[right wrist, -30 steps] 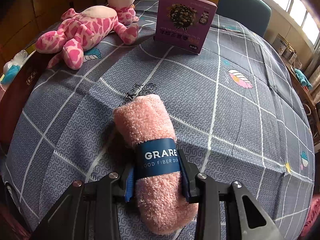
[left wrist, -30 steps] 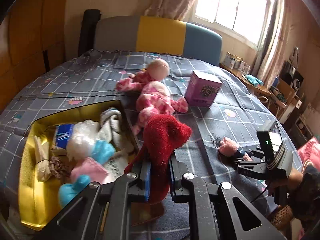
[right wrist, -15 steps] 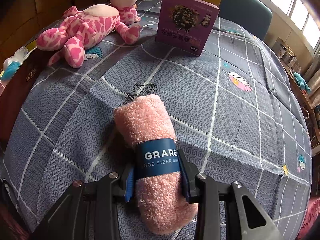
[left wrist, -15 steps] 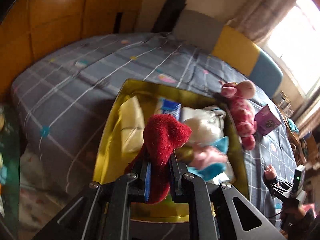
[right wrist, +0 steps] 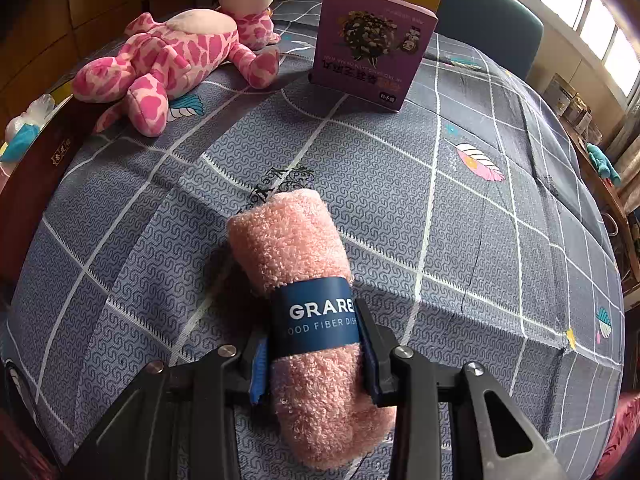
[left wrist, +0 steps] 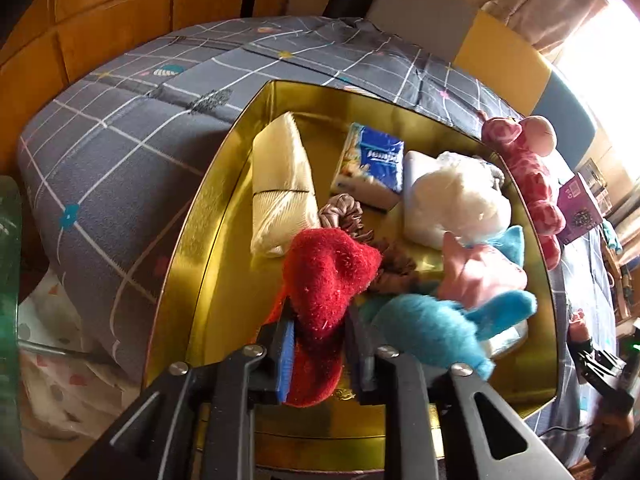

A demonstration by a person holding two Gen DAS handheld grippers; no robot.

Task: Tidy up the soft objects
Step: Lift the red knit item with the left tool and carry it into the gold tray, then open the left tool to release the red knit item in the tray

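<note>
Over the gold tin point(left wrist: 188, 240), left gripper point(left wrist: 320, 344) clamped on red fuzzy sock point(left wrist: 326, 280), sock's long axis running 6 to 12 along the fingers, toe end flopped toward 1 o'clock. Bare tin floor at 10 to 11 o'clock of the tips, between cream cloth bundle point(left wrist: 280, 184) and near wall; scrunchie point(left wrist: 346, 216) just past the toe at 12; blue-and-pink plush point(left wrist: 452, 312) crowding at 3 o'clock, touching the right finger. Tool tilted down into the tin, held above the contents. Likely next: release onto the bare patch, left of the plush.

On the grey checked bedspread point(right wrist: 460, 216), right gripper point(right wrist: 314, 360) closed across the navy band of pink rolled towel point(right wrist: 298, 280), roll axis 6 to 12, lying on the cloth. Tin edge at 9 o'clock, well apart; pink spotted plush point(right wrist: 168, 56) at 11, purple box point(right wrist: 372, 44) at 12.
</note>
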